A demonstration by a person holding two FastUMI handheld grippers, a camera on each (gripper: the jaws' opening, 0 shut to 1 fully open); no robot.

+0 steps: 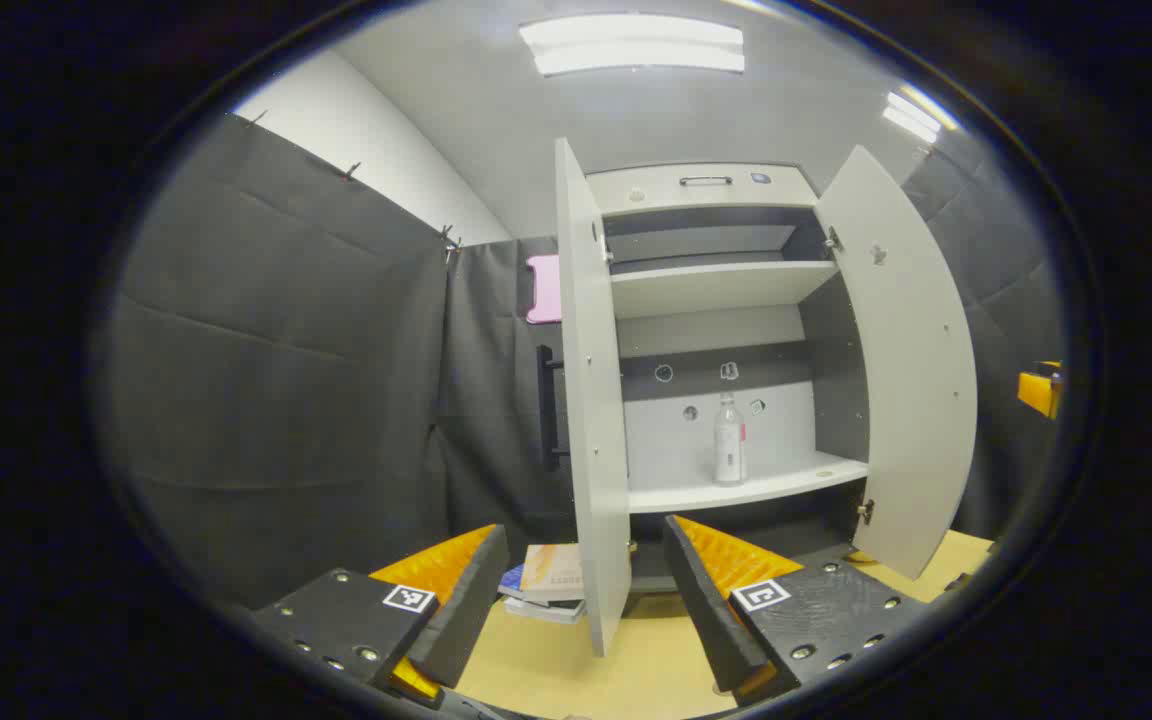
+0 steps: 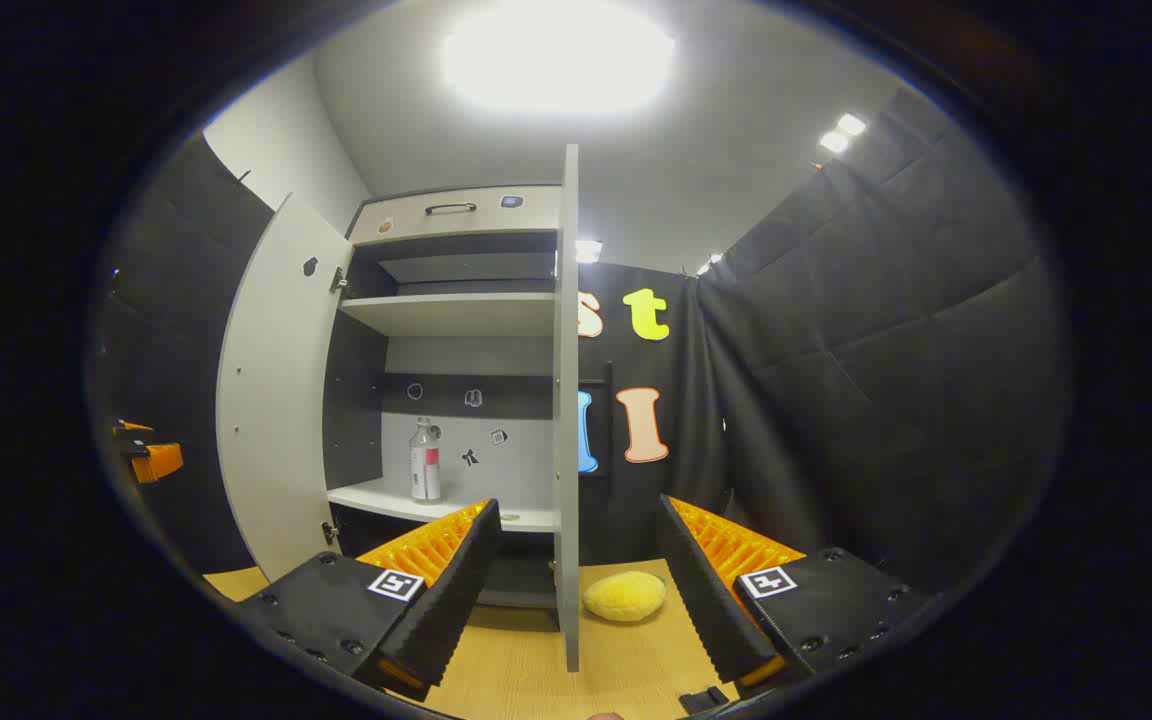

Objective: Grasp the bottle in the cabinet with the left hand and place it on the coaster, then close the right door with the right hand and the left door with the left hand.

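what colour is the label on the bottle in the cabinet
Pink or red, wrapped around a clear bottle; it shows best in the right gripper view.

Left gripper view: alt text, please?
An open white cabinet with both doors swung out holds an upright bottle on its lower shelf. The left gripper is open, empty, over the wooden table, with stacked books beside the left door.

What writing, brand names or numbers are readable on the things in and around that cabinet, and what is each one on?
Nothing here can be quoted.
Bottle: its label is too small and blurred to read.
Top book of the stack: cover print, blurred.
Stickers on the cabinet back wall: tiny pictures, too small to tell.
Square tag on the left tongs: a black-and-white pattern, no words.
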